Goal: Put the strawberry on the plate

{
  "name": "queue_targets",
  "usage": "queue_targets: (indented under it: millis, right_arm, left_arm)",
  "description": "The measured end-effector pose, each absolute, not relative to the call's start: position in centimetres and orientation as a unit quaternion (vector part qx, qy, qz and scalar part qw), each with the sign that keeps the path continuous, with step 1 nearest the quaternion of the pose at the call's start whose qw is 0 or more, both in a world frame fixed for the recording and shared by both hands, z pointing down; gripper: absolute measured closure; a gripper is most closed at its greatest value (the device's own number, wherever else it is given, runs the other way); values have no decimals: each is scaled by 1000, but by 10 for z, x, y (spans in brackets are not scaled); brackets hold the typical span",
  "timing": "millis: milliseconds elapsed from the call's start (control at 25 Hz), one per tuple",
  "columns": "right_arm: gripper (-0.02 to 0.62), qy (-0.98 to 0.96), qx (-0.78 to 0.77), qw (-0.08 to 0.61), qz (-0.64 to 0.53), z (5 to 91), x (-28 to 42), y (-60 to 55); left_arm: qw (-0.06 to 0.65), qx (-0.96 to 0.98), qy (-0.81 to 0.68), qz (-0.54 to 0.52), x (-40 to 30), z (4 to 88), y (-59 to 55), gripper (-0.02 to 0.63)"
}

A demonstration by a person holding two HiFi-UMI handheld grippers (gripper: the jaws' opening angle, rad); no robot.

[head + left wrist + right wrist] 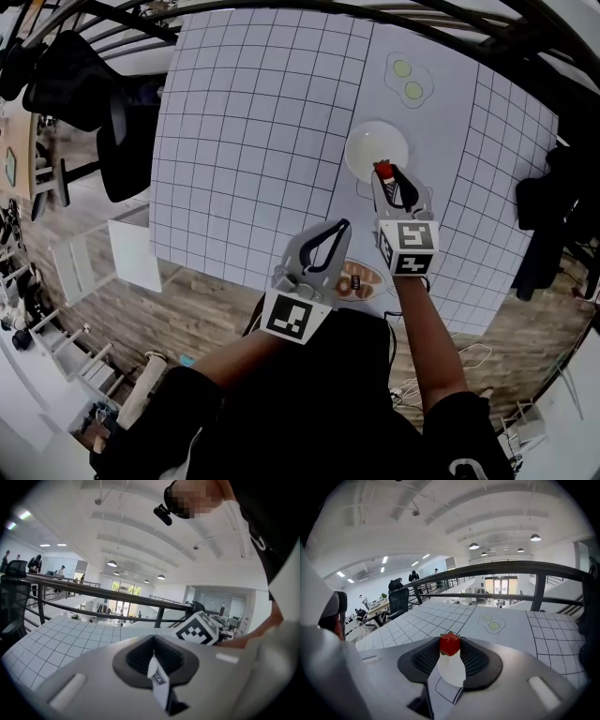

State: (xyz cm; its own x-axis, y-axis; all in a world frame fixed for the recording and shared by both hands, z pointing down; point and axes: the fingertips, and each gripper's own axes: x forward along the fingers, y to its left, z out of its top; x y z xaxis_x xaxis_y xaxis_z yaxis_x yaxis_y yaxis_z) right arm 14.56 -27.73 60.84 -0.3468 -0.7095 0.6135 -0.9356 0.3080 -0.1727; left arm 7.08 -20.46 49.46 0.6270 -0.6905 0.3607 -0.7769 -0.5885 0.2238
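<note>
A red strawberry [382, 169] [450, 644] sits pinched at the tips of my right gripper [385, 172] [450, 647], which is shut on it. It hangs over the near rim of the round white plate [375, 142], and a piece of that plate [451, 671] shows through the gap between the jaws, below the berry. My left gripper [343, 225] [153, 639] is held back near my body at the table's near edge, shut with nothing in it.
The table is covered by a white sheet with a black grid [253, 122]. Beyond the plate lies a pale shape with two yellow-green circles [410, 80]. A small dish with brownish food [360, 279] sits at the near edge. Black chairs [66, 80] stand to the left, and a dark railing [497, 566] runs behind the table.
</note>
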Motion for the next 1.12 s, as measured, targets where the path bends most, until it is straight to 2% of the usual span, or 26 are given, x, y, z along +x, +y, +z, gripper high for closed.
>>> queue_targets:
  millis: [1120]
  right_arm:
    - [463, -756, 524, 282, 275, 697, 155, -302]
  left_arm:
    - [209, 861, -445, 131, 55, 512, -204, 597]
